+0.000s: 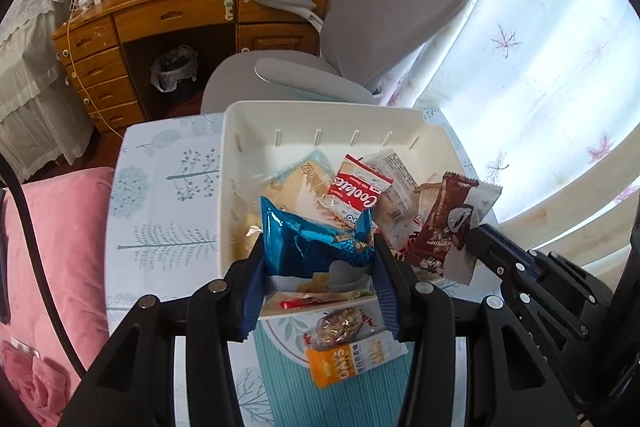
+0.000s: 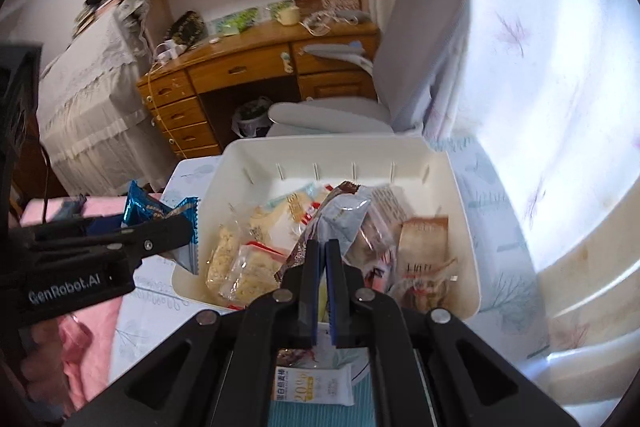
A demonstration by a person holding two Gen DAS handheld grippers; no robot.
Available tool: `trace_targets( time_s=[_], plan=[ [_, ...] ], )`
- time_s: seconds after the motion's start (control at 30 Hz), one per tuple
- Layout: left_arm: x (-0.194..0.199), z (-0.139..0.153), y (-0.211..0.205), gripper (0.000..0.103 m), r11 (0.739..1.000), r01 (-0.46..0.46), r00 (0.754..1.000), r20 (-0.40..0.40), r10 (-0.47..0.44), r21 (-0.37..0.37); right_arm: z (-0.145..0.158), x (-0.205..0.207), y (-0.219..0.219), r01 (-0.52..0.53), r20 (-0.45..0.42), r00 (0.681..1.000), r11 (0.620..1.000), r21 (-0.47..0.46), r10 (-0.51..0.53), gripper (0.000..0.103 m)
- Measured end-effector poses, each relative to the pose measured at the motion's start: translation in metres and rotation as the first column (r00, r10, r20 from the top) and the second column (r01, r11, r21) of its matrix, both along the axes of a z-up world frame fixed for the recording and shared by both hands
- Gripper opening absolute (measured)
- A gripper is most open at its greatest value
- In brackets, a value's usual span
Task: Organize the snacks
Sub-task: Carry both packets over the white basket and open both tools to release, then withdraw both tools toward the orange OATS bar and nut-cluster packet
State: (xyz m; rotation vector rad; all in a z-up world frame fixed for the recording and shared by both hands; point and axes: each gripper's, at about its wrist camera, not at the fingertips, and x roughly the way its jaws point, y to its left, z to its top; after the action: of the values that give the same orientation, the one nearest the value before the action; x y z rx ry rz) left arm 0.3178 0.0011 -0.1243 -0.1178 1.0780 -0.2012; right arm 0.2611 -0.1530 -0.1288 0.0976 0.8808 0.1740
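Both grippers holding snack packets over the white bin

The left gripper [image 1: 318,263] is pinching a blue packet [image 1: 308,235] between part-open jaws; the right gripper [image 2: 322,267] is nearly closed on a brown packet [image 1: 444,223]. Nearest, an orange oat bar [image 1: 348,357] is lying on the tablecloth [image 1: 168,195]. Beyond sits the bin [image 1: 320,119], full of snacks.
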Motion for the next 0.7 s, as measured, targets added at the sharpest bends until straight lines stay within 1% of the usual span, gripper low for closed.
trace_targets(
  time_s=[0.07,0.13,0.17,0.2,0.23,0.27,0.33,0.37,0.5,0.57,0.7],
  plan=[
    [0.004,-0.007,-0.005,0.046,1.000,-0.004,1.000,-0.022,0.004,0.012,-0.009,0.004,-0.008,0.023,-0.052,0.998,0.998,0.062,-0.019,0.007],
    [0.007,-0.013,-0.008,0.057,1.000,-0.009,0.999,-0.043,0.009,0.013,-0.015,0.006,-0.013,0.043,-0.078,0.996,0.996,0.076,-0.037,0.008],
    [0.008,-0.015,-0.009,0.068,1.000,-0.013,0.998,-0.054,0.014,0.015,-0.018,0.007,-0.017,0.053,-0.090,0.995,0.995,0.084,-0.046,0.009],
    [0.007,-0.017,-0.009,0.076,1.000,-0.018,0.998,-0.055,0.019,0.017,-0.020,0.007,-0.019,0.057,-0.098,0.994,0.994,0.094,-0.048,0.011],
    [0.006,-0.017,-0.007,0.077,0.999,-0.027,0.998,-0.052,0.028,0.018,-0.021,0.008,-0.020,0.059,-0.106,0.993,0.993,0.100,-0.049,0.020],
    [0.004,-0.017,-0.006,0.077,0.999,-0.037,0.998,-0.049,0.038,0.017,-0.022,0.007,-0.022,0.063,-0.116,0.992,0.993,0.102,-0.051,0.032],
    [0.001,-0.018,0.000,0.080,0.998,-0.058,0.996,-0.064,0.058,0.006,-0.021,0.004,-0.024,0.071,-0.117,0.991,0.993,0.096,-0.060,0.043],
    [-0.001,-0.018,0.004,0.082,0.998,-0.070,0.995,-0.074,0.070,0.005,-0.020,0.002,-0.024,0.075,-0.116,0.991,0.993,0.090,-0.064,0.045],
    [-0.016,-0.017,0.016,0.082,0.995,-0.101,0.991,-0.093,0.101,0.010,-0.018,-0.006,-0.026,0.087,-0.133,0.988,0.992,0.091,-0.074,0.048],
    [-0.028,-0.016,0.022,0.082,0.994,-0.107,0.989,-0.100,0.108,0.017,-0.018,-0.015,-0.025,0.101,-0.148,0.985,0.990,0.103,-0.085,0.054],
    [-0.052,-0.016,0.032,0.084,0.994,-0.108,0.988,-0.108,0.110,0.024,-0.016,-0.036,-0.020,0.112,-0.158,0.983,0.987,0.112,-0.093,0.057]
  ],
)
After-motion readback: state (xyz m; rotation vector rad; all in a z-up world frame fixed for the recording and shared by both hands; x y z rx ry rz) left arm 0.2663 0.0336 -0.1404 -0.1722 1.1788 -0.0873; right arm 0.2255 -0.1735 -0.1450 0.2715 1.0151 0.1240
